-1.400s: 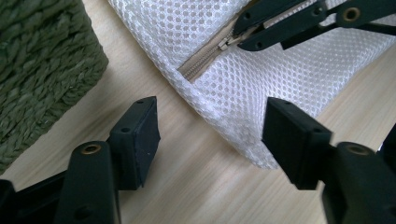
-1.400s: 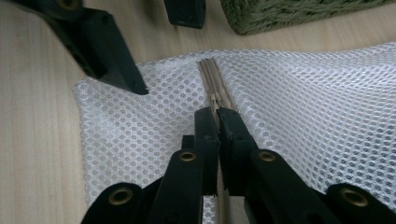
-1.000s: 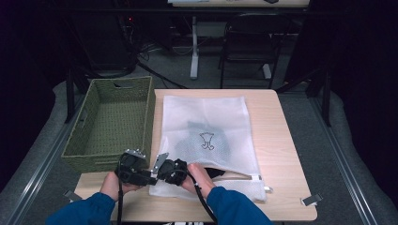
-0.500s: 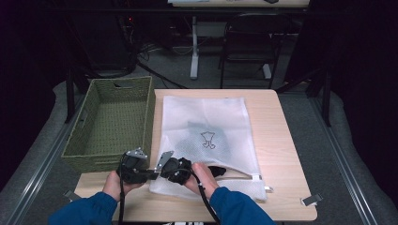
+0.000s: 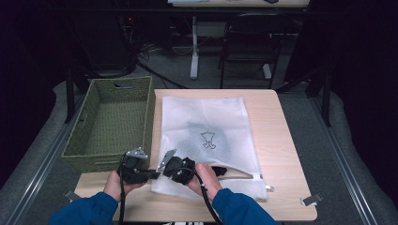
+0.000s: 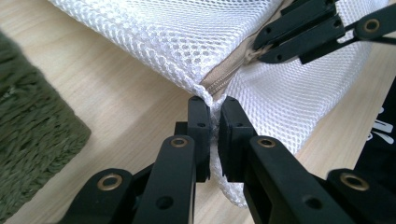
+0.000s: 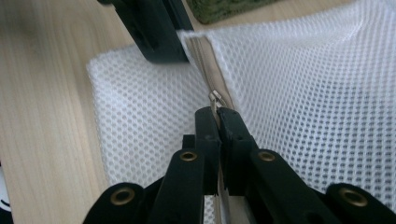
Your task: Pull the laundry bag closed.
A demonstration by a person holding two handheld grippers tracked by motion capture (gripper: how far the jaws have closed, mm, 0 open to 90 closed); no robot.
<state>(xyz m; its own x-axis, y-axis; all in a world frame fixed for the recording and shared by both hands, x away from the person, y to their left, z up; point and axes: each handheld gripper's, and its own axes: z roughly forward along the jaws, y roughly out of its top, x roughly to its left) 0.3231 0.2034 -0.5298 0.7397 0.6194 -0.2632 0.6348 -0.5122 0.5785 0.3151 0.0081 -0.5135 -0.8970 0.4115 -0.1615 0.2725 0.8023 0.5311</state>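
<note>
A white mesh laundry bag [image 5: 206, 117] lies flat on the wooden table [image 5: 286, 154], with a grey printed garment showing through it. Its tan zipper [image 6: 229, 77] runs along the near edge. My left gripper [image 6: 214, 105] is shut on the bag's near-left corner at the zipper's end, and it also shows from above [image 5: 154, 173]. Facing it, my right gripper [image 7: 215, 114] is shut on the metal zipper pull [image 7: 215, 98], a short way along the zipper [image 5: 165, 170]. Dark cloth [image 5: 218, 169] shows at the bag's edge beside the right hand.
A green woven basket [image 5: 80, 136], with nothing inside, stands on the table's left side, right beside the bag. Chairs and table legs stand on the floor beyond the far edge. Bare tabletop lies right of the bag.
The right hand and its gripper have shifted slightly to the right along the bag's near edge. The left gripper has held its place at the corner.
</note>
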